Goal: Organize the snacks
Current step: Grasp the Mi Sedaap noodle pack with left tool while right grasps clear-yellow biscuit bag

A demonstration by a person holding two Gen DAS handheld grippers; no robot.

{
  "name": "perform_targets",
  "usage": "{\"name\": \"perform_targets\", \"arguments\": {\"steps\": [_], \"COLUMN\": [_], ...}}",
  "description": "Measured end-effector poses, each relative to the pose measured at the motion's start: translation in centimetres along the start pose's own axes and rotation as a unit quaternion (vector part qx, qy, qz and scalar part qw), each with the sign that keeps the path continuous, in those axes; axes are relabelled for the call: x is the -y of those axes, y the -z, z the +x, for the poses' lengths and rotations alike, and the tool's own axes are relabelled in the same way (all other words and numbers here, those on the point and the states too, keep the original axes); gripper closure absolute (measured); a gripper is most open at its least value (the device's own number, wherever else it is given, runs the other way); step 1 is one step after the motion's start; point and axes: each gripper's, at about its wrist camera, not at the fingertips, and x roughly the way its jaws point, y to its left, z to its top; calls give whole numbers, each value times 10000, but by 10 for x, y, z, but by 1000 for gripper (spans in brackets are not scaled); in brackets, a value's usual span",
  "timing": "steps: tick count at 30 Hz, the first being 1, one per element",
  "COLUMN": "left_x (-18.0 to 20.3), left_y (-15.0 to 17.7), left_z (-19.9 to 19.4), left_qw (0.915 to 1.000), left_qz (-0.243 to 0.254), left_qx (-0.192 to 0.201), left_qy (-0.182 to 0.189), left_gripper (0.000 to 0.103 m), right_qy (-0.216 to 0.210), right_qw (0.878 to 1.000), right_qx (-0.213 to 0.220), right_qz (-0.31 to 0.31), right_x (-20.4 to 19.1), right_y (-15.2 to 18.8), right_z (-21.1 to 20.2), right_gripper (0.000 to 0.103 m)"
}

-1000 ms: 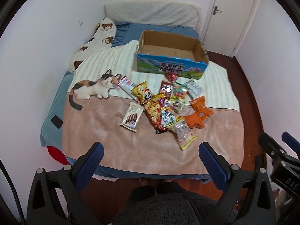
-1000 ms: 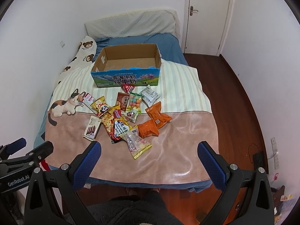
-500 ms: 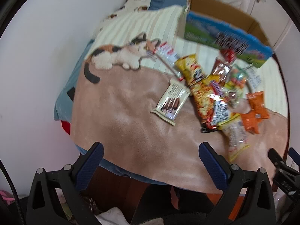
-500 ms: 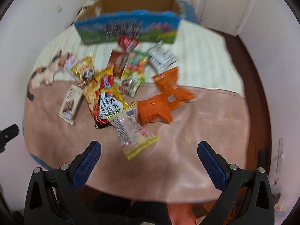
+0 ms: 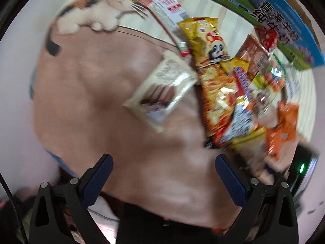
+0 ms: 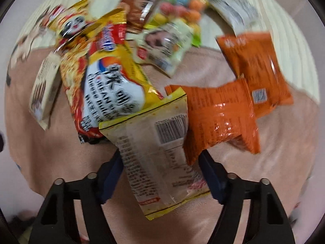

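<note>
The clear yellow-edged snack packet (image 6: 162,158) lies nearest on the bed's blanket (image 6: 264,172), between the spread right tongs (image 6: 160,170), seemingly about to be pinched. Next: close, lift, carry to the box (image 5: 284,26). The left tongs (image 5: 164,168) hover spread, holding nothing.
</note>
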Motion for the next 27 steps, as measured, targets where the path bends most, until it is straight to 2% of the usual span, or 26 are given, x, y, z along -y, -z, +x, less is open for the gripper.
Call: {"name": "perform_targets", "arguments": {"steps": [2, 6, 9, 11, 13, 15, 17, 18, 19, 21, 23, 24, 27], "left_x": [15, 48, 74, 84, 94, 97, 96, 97, 100, 107, 106, 103, 86], "left_y": [-16, -42, -59, -67, -74, -77, -74, -69, -61, -43, -19, -9, 7], "left_z": [13, 45, 73, 84, 93, 96, 95, 93, 89, 85, 85, 86, 84], "left_qw": [9994, 9953, 9911, 9904, 9931, 9959, 9973, 9977, 9976, 9928, 9823, 9789, 9772], "left_qz": [-90, -173, -259, -297, -253, -188, -5, 166, 513, 1160, 1785, 1929, 1964], "left_qx": [-182, -628, -918, -970, -934, -771, -602, -507, -402, -271, -289, -371, -466], "left_qy": [264, 714, 929, 938, 663, 428, 416, 416, 255, -130, -478, -562, -660], "left_gripper": [0, 0, 0, 0, 1, 13, 15, 15, 16, 17, 18, 18, 17], "right_qy": [-233, -400, -507, -627, -773, -979, -1116, -1177, -1208, -1243, -1221, -1216, -1196], "right_qw": [9992, 9959, 9925, 9890, 9856, 9801, 9766, 9752, 9747, 9751, 9768, 9774, 9799], "right_qx": [10, -27, -142, -259, -402, -568, -709, -742, -773, -805, -839, -877, -925], "right_qz": [313, 815, 1103, 1315, 1451, 1631, 1697, 1721, 1715, 1648, 1548, 1487, 1300], "right_x": [16, 50, 76, 93, 103, 112, 124, 127, 131, 143, 149, 150, 142], "right_y": [2, 7, 10, 12, 14, 16, 20, 21, 21, 24, 24, 25, 30], "right_z": [0, -1, 3, 11, 20, 31, 34, 37, 35, 28, 32, 33, 30], "right_gripper": [38, 41, 41, 40, 36, 32, 31, 31, 31, 31, 31, 31, 31]}}
